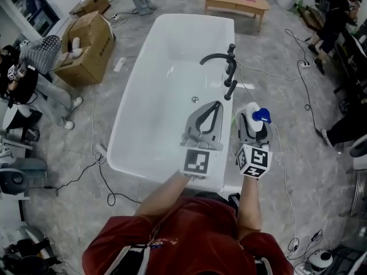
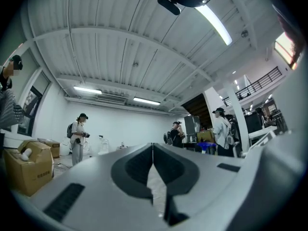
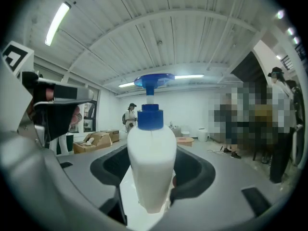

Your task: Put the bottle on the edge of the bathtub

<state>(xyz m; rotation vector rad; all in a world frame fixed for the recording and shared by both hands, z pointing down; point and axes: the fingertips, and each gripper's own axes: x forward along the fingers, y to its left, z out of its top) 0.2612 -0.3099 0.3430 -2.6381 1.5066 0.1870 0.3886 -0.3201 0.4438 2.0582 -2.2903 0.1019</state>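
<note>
**Pump bottle held upright beside the bathtub rim**
At centre-right of the head view, your right tool is clamped on the white pump bottle, just right of the bathtub rim and below the black faucet. Your left tool hangs over the tub's near end, jaws pressed together with nothing between them.
</note>
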